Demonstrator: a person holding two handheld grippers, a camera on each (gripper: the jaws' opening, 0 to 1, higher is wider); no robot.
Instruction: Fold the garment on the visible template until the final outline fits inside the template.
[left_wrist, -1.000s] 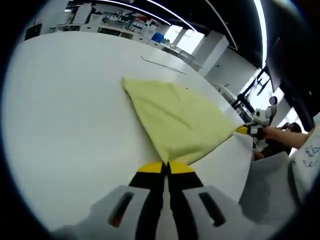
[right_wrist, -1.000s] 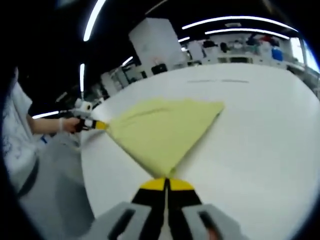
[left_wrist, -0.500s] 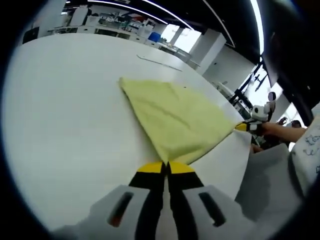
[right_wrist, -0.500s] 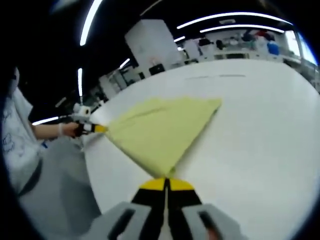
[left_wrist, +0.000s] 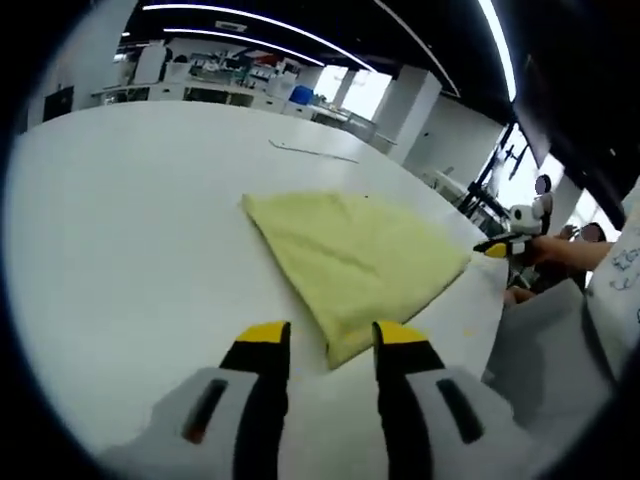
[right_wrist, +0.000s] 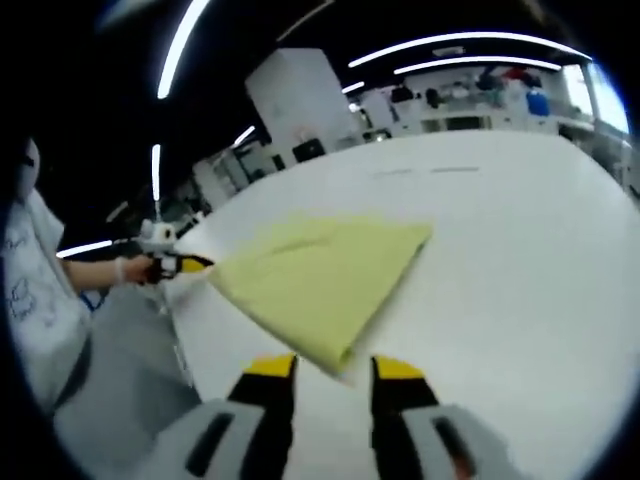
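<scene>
A pale yellow folded garment (left_wrist: 352, 252) lies flat on the white table (left_wrist: 120, 220), roughly a triangle. One corner of it rests between the spread jaws of my left gripper (left_wrist: 331, 334), which is open and holds nothing. In the right gripper view the same garment (right_wrist: 315, 272) has its near corner just ahead of my right gripper (right_wrist: 334, 366), open too. Each gripper also appears small at the cloth's far corner in the other's view: the right gripper (left_wrist: 497, 247) and the left gripper (right_wrist: 190, 264).
A thin dark line (left_wrist: 310, 150) is marked on the table beyond the garment, also seen as a thin dark line (right_wrist: 430, 170). A person's hand (left_wrist: 560, 250) and white sleeve sit at the table's edge. Benches and shelves fill the far background.
Both grippers were shut on the garment's corners and have now opened. The cloth has dropped flat onto the table, and both cameras have pulled back slightly.
</scene>
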